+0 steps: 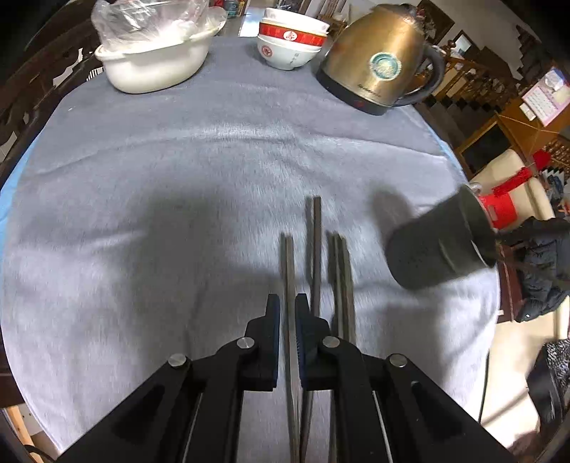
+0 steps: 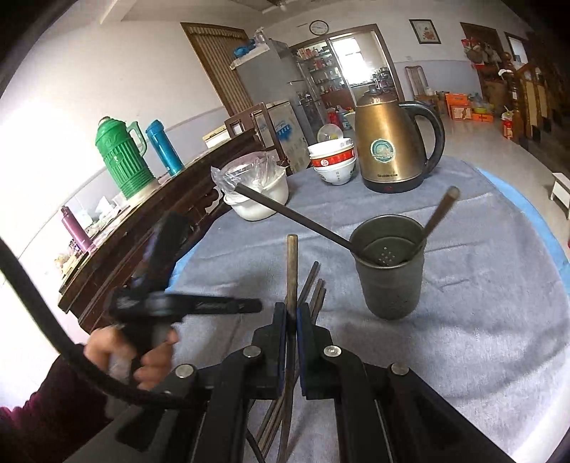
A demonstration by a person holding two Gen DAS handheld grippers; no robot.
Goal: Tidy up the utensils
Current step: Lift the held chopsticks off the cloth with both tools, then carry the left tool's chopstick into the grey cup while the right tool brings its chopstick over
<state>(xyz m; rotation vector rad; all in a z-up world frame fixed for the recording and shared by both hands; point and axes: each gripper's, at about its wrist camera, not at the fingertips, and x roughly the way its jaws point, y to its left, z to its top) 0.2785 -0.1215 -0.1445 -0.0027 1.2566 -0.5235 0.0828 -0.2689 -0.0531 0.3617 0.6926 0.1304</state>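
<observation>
Right claw [image 2: 292, 313] pinches one chopstick [image 2: 292, 263] pointing forward (left claw [image 1: 287, 306] likewise).

Around you are pale walls [image 2: 107, 64] with a round clock [image 2: 318, 27] high on the far one. A tall grey fridge [image 2: 274, 82] stands beside a wooden door [image 2: 217, 67], and daylight comes through the far window [image 2: 351, 60]. A dark wooden sideboard [image 2: 142, 217] runs along the left, and the glossy floor [image 2: 473, 135] stretches right.
</observation>
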